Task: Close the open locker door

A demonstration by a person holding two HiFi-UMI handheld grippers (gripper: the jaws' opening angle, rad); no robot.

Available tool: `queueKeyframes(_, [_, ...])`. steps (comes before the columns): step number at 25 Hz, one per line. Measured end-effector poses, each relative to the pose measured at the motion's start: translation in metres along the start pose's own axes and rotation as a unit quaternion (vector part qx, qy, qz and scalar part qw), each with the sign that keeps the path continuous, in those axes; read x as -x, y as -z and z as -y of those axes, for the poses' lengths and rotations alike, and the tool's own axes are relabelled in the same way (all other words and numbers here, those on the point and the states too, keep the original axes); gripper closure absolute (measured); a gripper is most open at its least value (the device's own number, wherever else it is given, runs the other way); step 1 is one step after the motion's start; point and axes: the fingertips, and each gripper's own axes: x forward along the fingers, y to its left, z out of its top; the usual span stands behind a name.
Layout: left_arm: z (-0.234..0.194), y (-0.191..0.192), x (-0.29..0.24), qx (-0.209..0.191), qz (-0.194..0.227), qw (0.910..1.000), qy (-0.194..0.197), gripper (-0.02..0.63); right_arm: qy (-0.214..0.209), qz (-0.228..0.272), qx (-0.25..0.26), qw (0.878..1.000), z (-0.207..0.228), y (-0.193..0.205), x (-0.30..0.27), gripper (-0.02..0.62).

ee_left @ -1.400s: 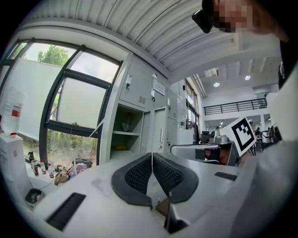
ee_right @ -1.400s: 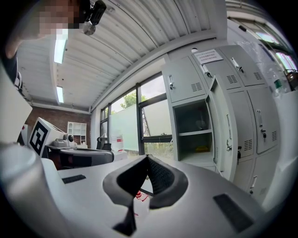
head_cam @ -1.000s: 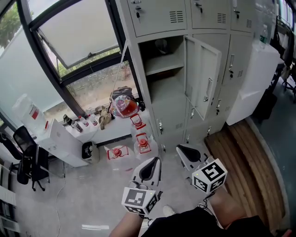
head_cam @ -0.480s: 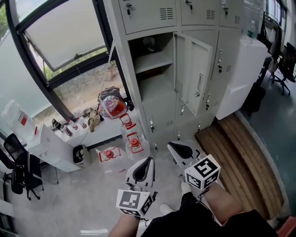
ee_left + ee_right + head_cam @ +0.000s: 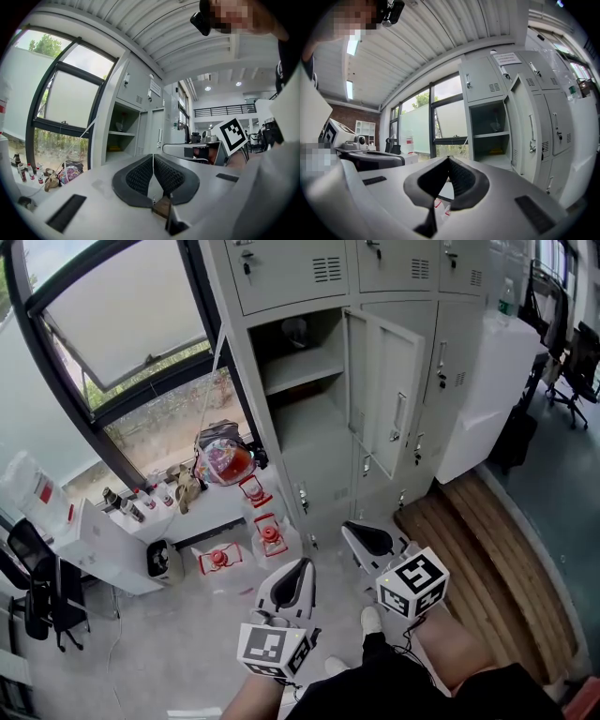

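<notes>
- Head view: the person is standing back from the locker bank (image 5: 309,277). They are holding the left gripper (image 5: 300,568) and the right gripper (image 5: 356,532) low and close to the body, both aimed at the far lockers. This is probably an approach stance, as neither gripper is near anything it could touch.
- The open locker door (image 5: 386,399) is standing out toward the person. It is hinged at the right side of the open compartment (image 5: 300,381), and its handle (image 5: 398,416) is sitting toward the free edge. The right gripper is on the door's side of the scene, so it looks like the likelier one to push.
- A bag (image 5: 225,456) on the sill and red items (image 5: 267,532) on the floor are lying to the left under the window. They are well apart from the door, so they are probably not blocking its swing.
- Left gripper view: the jaws are pressing together at their tips with nothing between them. They are pointing toward the open compartment far ahead, and the right gripper's marker cube (image 5: 233,133) is showing at the right.
- Right gripper view: these jaws are also meeting at the tips and gripping nothing. The door is standing to the far right of the compartment, well apart from the jaws. Keeping the jaws pressed together is probably deliberate, because a blunt closed tip suits pushing a panel, and the door needs no pinch.
</notes>
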Motion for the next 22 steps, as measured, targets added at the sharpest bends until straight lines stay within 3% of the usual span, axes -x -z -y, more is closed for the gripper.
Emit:
queueKeyframes(9, [0.007, 0.001, -0.044, -0.003, -0.009, 0.9998, 0.015, 0.584, 0.027, 0.008, 0.0, 1.0, 0.059, -0.008, -0.003, 0.543])
queueKeyframes(17, [0.009, 0.002, -0.079, -0.003, -0.015, 0.9996, 0.024, 0.584, 0.079, 0.027, -0.001, 0.997, 0.118, -0.015, 0.0, 0.541])
queueKeyframes(19, [0.009, 0.002, -0.086, -0.001, -0.016, 0.9996, 0.025, 0.584, 0.095, 0.032, -0.007, 0.995, 0.135, -0.015, 0.001, 0.379])
queueKeyframes(22, [0.009, 0.003, -0.096, 0.0, -0.018, 0.9995, 0.027, 0.584, 0.129, 0.036, -0.016, 0.991, 0.164, -0.014, 0.004, 0.299])
